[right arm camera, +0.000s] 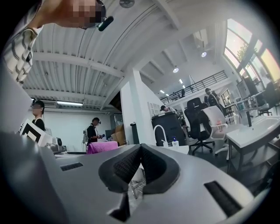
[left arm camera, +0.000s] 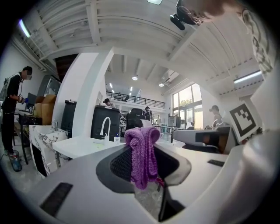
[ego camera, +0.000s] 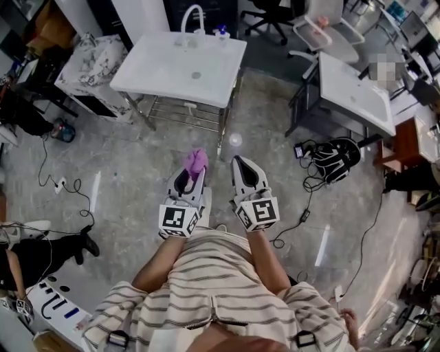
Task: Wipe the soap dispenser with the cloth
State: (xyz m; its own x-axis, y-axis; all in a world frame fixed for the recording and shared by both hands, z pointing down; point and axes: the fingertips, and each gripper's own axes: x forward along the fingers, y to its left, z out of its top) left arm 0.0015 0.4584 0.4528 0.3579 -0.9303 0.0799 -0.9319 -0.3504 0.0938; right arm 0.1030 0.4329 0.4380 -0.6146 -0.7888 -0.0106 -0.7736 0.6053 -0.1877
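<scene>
Left gripper (ego camera: 192,176) clamping cloth (ego camera: 196,160), dispenser (ego camera: 221,32) on sink (ego camera: 165,72)

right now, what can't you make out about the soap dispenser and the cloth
Soap dispenser: too small and far in every view, only a blue-topped speck beside the faucet on the white sink table; label and dirt unreadable.
Cloth: bunched in the left tool; the pads hide the gripped part in the left gripper view, and the tool's body covers most of it in the head view.
</scene>
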